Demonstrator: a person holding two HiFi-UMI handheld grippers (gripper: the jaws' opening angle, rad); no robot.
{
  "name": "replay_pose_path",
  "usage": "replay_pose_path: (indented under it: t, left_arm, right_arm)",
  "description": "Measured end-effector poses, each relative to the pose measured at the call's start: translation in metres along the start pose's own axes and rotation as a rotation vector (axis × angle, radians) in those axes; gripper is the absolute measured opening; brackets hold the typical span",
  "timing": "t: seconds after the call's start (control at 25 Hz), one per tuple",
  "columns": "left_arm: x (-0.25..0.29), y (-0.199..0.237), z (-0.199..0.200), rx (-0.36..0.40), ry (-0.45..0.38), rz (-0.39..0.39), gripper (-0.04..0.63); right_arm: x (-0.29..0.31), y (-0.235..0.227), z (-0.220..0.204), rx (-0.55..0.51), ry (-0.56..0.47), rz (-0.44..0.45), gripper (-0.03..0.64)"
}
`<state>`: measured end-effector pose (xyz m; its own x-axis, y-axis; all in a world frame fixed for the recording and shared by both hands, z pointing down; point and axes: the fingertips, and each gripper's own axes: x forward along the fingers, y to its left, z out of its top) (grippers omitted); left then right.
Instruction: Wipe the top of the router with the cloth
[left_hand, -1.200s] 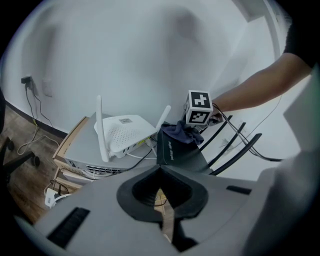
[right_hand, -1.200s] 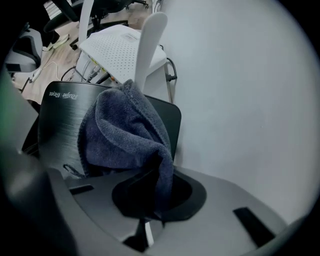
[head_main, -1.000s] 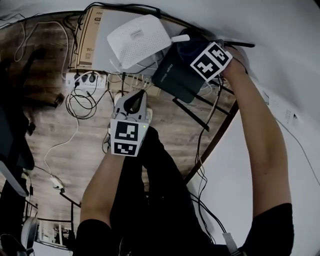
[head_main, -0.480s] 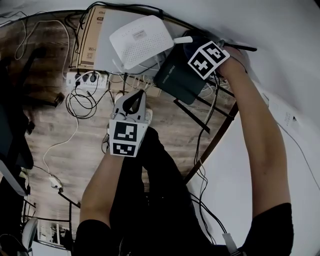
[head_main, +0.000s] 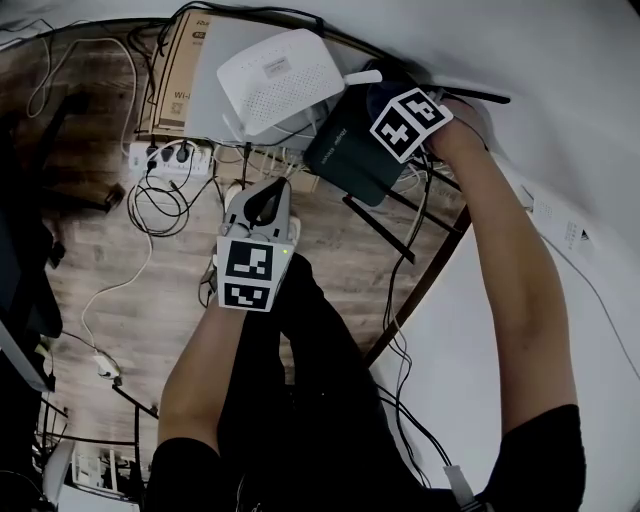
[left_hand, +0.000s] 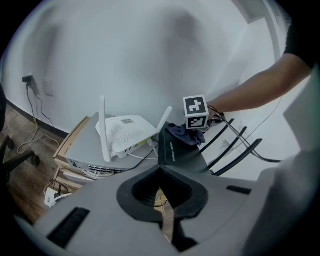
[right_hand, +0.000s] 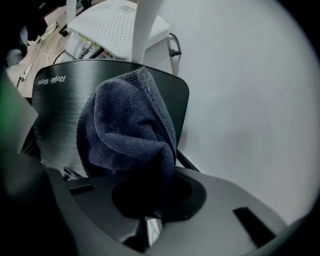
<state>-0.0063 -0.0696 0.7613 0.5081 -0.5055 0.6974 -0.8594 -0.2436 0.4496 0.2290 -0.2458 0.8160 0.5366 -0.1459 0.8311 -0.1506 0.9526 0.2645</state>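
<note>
**As the cloth met the black lid, our left tool stood by**

While we leaned into the corner by the white wall (right_hand: 250, 100), our right gripper (right_hand: 148, 220) was clamped on a bunched fold of the cloth (right_hand: 127, 125). Its loose bulk rested on top of the black router (right_hand: 60, 100), toward the edge nearest the wall. We judged that grip sensible: pinching one end left a soft pad ahead of the jaws, so fabric rather than hard plastic met the lid.

The cloth was dark blue-grey terry, thick and nubbly, folded over itself into a rounded hump. Under it the router's top was a flat slab with a fine brushed sheen, rounded corners and pale lettering along one side. Its thin black antennas (head_main: 385, 228) splayed out toward us.

Just beside it sat a white router (head_main: 278, 82), matte and dotted with vent holes, perched on a grey box (left_hand: 82, 150).

Our left gripper (left_hand: 162, 222) hovered over the wooden floor (head_main: 100, 250), jaws drawn together on nothing, well apart from the work. One tool, we reckoned, was enough for a wipe.
</note>
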Motion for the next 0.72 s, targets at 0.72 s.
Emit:
replay_pose_path:
  t: [0.72]
  left_arm:
    - [-0.007, -0.011, -0.006, -0.002, -0.009, 0.007, -0.006]
  right_arm:
    - [-0.011, 0.035, -0.001, -0.089, 0.078, -0.003, 0.015]
